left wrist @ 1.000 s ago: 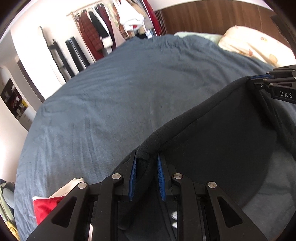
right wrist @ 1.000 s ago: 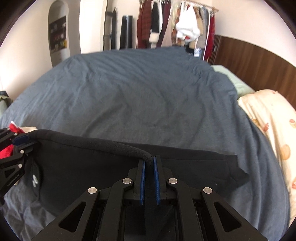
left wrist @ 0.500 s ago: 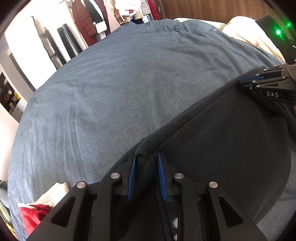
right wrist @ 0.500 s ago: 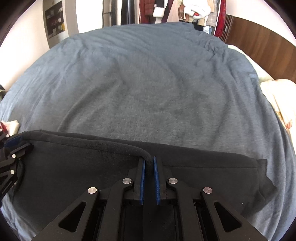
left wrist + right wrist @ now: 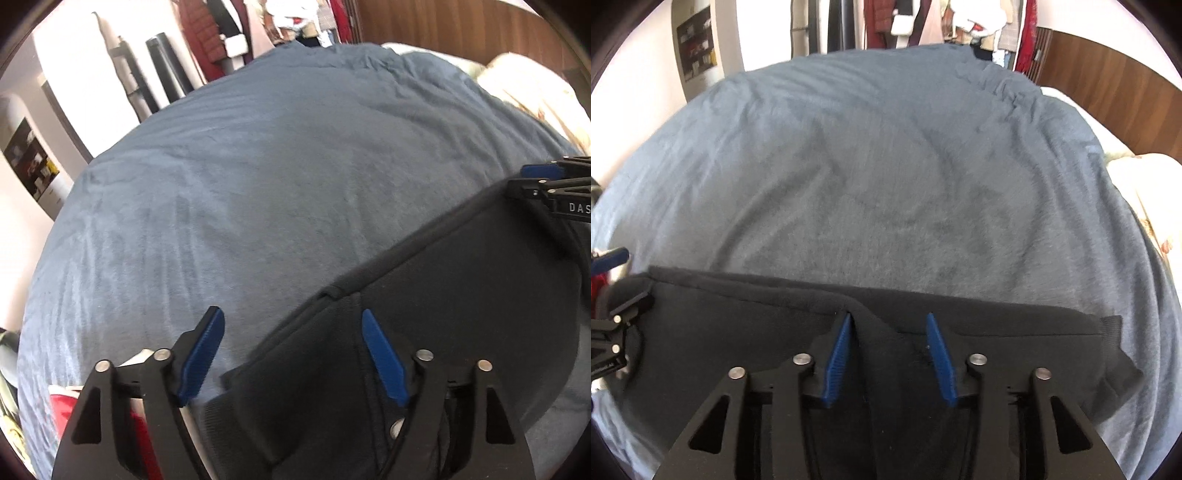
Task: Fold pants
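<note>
Left wrist view shows our left gripper [image 5: 291, 347] with jaws wide over the black pants [image 5: 461, 295] on the bed [image 5: 240, 166]; right gripper [image 5: 891, 354] also wide apart — we lift straight up, without dragging the fold.

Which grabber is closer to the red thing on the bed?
Left. The left gripper hangs right beside the red cloth at the black pants' end. The right gripper sits farther along the pants, toward the pillow.
</note>
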